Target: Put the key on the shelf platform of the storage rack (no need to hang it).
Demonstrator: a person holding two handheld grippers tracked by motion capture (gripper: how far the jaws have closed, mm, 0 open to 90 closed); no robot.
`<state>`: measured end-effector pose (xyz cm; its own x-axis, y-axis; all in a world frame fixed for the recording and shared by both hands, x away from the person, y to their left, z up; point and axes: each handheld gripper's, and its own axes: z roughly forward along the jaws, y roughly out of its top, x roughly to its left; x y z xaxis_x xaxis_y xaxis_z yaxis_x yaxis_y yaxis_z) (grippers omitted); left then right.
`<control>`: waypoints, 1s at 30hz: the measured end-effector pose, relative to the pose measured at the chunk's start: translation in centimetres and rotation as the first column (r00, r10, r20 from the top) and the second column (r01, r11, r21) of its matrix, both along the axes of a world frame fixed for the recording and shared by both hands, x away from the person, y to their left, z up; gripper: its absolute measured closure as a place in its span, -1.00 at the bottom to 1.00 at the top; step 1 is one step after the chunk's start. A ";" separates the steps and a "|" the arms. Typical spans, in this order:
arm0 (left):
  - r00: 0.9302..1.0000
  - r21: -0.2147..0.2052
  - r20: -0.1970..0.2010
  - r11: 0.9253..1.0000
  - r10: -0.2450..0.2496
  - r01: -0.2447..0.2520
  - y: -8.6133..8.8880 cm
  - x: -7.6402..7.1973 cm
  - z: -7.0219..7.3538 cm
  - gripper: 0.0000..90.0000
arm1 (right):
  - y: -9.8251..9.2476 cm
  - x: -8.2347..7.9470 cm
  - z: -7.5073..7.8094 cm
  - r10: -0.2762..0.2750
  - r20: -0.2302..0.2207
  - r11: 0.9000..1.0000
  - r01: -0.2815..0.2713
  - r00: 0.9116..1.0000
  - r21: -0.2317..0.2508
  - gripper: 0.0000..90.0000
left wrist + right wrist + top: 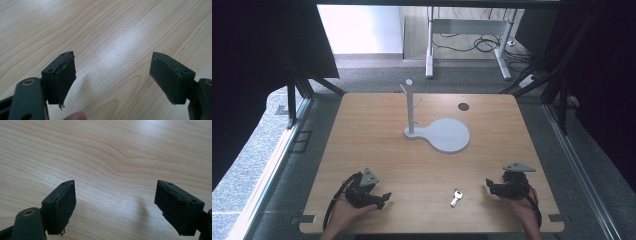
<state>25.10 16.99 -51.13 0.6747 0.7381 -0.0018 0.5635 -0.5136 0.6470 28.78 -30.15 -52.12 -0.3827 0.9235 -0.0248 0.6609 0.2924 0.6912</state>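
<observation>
Left tool and right tool rest low on the worktop, jaws wide apart, holding nothing. Key lies between them, stand well beyond. Risk: the flat key skidding under a shallow pinch

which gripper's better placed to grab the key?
Right, marginally. The key lies on the table between the two grippers, a bit nearer the right gripper than the left gripper. Both are open, hold nothing, and point inward toward it, so either could likely do it.
</observation>
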 end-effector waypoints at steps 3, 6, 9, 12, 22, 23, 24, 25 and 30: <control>1.000 -0.002 0.002 1.000 -0.002 0.002 0.1 0.0 0.1 -0.53 | 0.2 0.0 0.0 0.007 0.003 1.000 -0.007 1.000 -0.004 -0.59; 1.000 -0.004 0.005 1.000 -0.001 0.001 0.1 -0.1 0.2 -0.53 | 0.3 -0.1 0.1 0.014 0.010 1.000 -0.014 1.000 -0.001 -0.58; 1.000 -0.002 0.002 1.000 0.000 0.000 0.1 -0.1 0.1 -0.53 | 0.3 -0.2 0.2 0.022 0.021 1.000 -0.022 1.000 0.000 -0.57; 1.000 0.000 0.000 1.000 -0.001 0.001 0.0 0.0 0.1 -0.53 | 0.1 -0.2 0.2 0.021 0.026 1.000 -0.021 0.999 0.012 -0.55; 1.000 -0.003 0.002 1.000 -0.001 0.001 0.2 0.0 0.1 -0.53 | 0.1 -0.4 0.4 0.029 0.028 1.000 -0.029 0.999 0.003 -0.37; 1.000 -0.004 0.003 1.000 -0.001 0.001 0.2 0.0 0.2 -0.53 | 0.1 -0.4 0.4 0.029 0.028 1.000 -0.029 0.999 0.003 -0.37; 1.000 -0.005 0.003 1.000 0.003 -0.003 0.3 0.0 0.2 -0.53 | 0.2 -0.3 0.5 0.040 0.019 0.999 -0.040 0.999 0.001 -0.35; 1.000 -0.005 0.003 1.000 0.003 -0.003 0.3 0.0 0.2 -0.53 | 0.2 -0.3 0.5 0.040 0.019 0.999 -0.040 0.999 0.001 -0.35; 1.000 -0.008 0.002 1.000 0.006 -0.006 0.3 -0.1 0.3 -0.53 | 0.2 -0.2 0.6 0.050 0.010 0.999 -0.050 0.999 0.005 -0.31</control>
